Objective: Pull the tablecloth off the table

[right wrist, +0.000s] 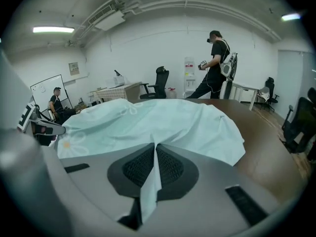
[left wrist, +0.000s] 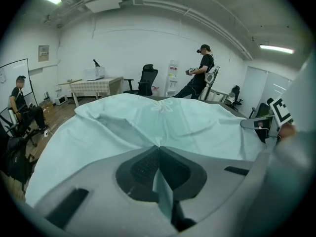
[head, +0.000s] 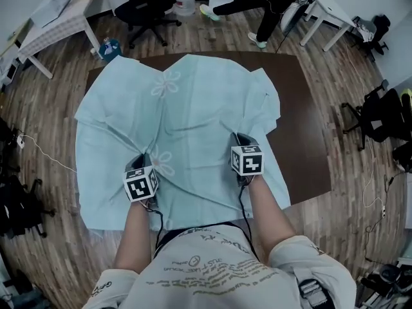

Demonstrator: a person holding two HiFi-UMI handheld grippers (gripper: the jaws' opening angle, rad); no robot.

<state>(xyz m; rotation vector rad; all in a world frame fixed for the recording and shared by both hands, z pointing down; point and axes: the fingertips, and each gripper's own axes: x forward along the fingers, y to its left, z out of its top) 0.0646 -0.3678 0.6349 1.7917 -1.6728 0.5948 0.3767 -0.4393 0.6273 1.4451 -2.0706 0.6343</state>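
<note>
Left gripper (left wrist: 159, 157) jaws squeezed tight on a fold of the light-blue tablecloth (head: 193, 114); right gripper (right wrist: 155, 157) same w/ another fold; cloth's rumpled, draped over most of the dark tabletop (head: 302, 134), hanging off near + left edges; right strip bare.

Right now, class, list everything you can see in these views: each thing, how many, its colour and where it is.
tablecloth: one, pale blue-green with a flower print, crumpled over the table
table: one, dark brown, bare on its right side
office chairs: at least two, black, beyond the far edge and at the right
side table: one, checked cover, far left
standing person: one, dark clothes, far side
seated person: one, dark clothes, by the left wall
floor: wood planks, all around
left gripper: grey, shut on the tablecloth
right gripper: grey, shut on the tablecloth
</note>
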